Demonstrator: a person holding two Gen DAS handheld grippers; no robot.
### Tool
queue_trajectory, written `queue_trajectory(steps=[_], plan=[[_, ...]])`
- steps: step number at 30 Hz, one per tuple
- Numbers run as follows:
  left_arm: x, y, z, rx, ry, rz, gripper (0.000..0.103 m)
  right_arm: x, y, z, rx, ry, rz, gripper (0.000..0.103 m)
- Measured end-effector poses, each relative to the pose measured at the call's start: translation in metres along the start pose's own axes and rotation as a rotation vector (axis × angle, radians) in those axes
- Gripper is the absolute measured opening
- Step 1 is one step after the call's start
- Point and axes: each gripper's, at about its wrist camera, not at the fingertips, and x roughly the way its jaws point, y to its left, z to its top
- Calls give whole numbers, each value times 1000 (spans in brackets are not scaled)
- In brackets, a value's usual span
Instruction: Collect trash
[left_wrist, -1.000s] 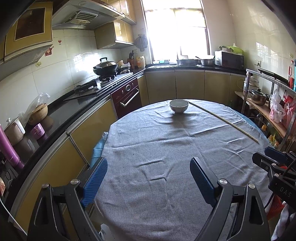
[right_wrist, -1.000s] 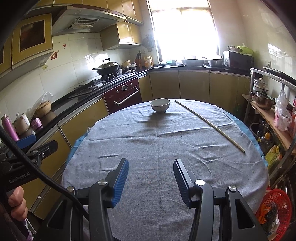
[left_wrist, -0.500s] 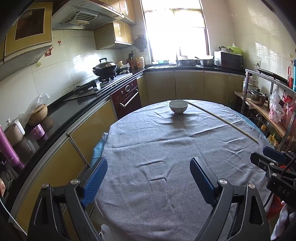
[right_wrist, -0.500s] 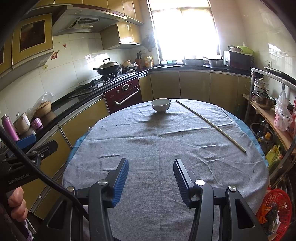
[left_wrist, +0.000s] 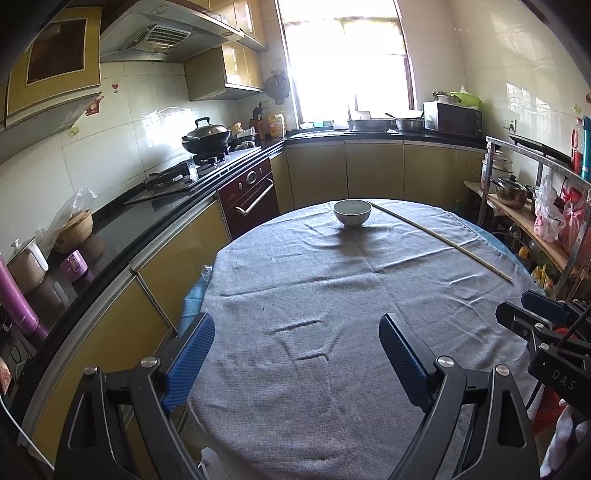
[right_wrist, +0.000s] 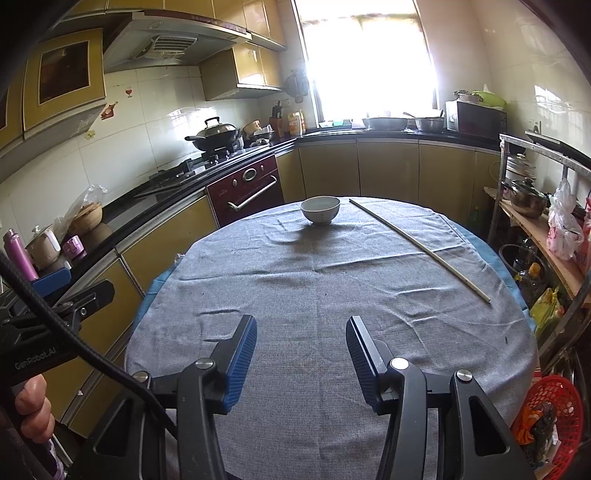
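A round table with a grey cloth (left_wrist: 332, 295) (right_wrist: 332, 280) fills both views. A white bowl (left_wrist: 352, 213) (right_wrist: 320, 209) stands upright at its far side. A long thin pale stick (left_wrist: 443, 242) (right_wrist: 417, 245) lies on the cloth to the right of the bowl. My left gripper (left_wrist: 297, 354) is open and empty over the near edge of the table. My right gripper (right_wrist: 301, 352) is open and empty over the near edge, to the right of the left one. No loose trash shows on the cloth apart from small dark specks.
A kitchen counter with a hob and wok (left_wrist: 205, 138) runs along the left. A dark red oven (right_wrist: 245, 190) faces the table. A metal shelf with a pot and plastic bags (left_wrist: 546, 218) stands on the right. A red basket (right_wrist: 550, 417) with scraps sits on the floor at lower right.
Both grippers stay open and almost still. The views shift only slightly.
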Motion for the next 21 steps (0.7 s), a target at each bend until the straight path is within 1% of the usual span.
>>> queue_trajectory(steps=[21], plan=[[-3,-6,2,13,-5,-5,91,-4,-9,-1,17,-10,-1,54]])
